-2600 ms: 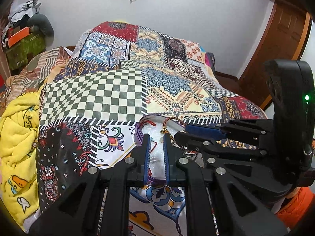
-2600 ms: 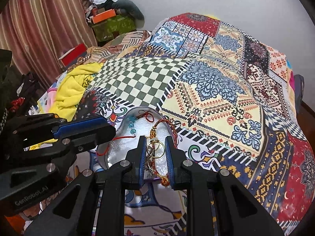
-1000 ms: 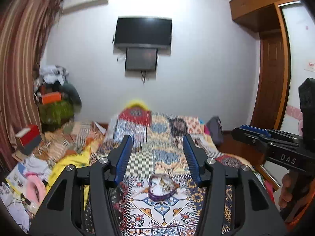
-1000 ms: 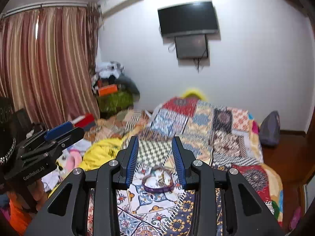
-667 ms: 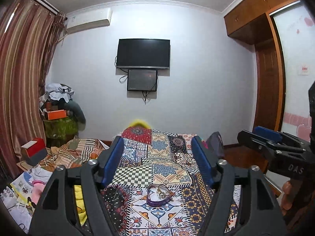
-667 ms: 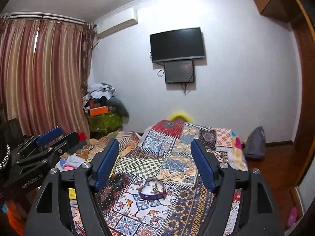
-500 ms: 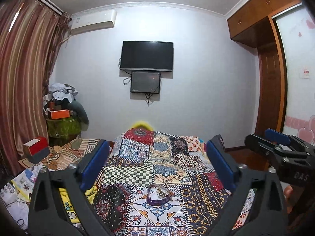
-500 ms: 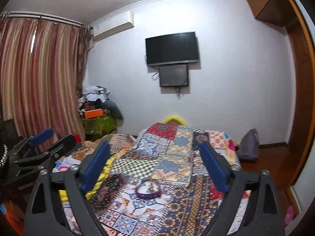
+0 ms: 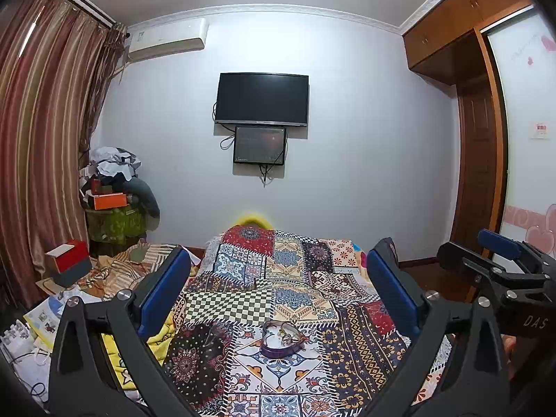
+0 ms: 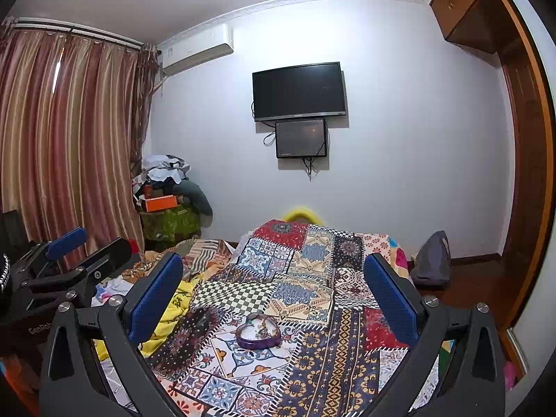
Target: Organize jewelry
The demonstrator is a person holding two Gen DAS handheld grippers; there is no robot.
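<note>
Counts around the bed
Two grippers, left gripper [image 9: 278, 288] and right gripper [image 10: 272, 286]; one heart-shaped jewelry box [image 10: 259, 336]; one patchwork quilt [image 10: 312, 312]; two wall screens, television [image 9: 262, 99] and smaller monitor [image 9: 260, 145]; one air conditioner [image 9: 166, 40]

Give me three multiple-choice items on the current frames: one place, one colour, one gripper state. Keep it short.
1. Where does the heart-shaped tray lie?
A. on the patchwork quilt
B. on the floor
C. on the wardrobe

2. What colour is the tray's wall?
A. yellow
B. purple
C. white

3. How do the left gripper and right gripper stand?
A. both shut on jewelry
B. one shut
C. both open, holding nothing

Key: 1 A, the tray sits on the quilt's patterned patches; 2 B, its wall shows purple; 3 C, the jaws are spread wide with nothing between them.
</note>
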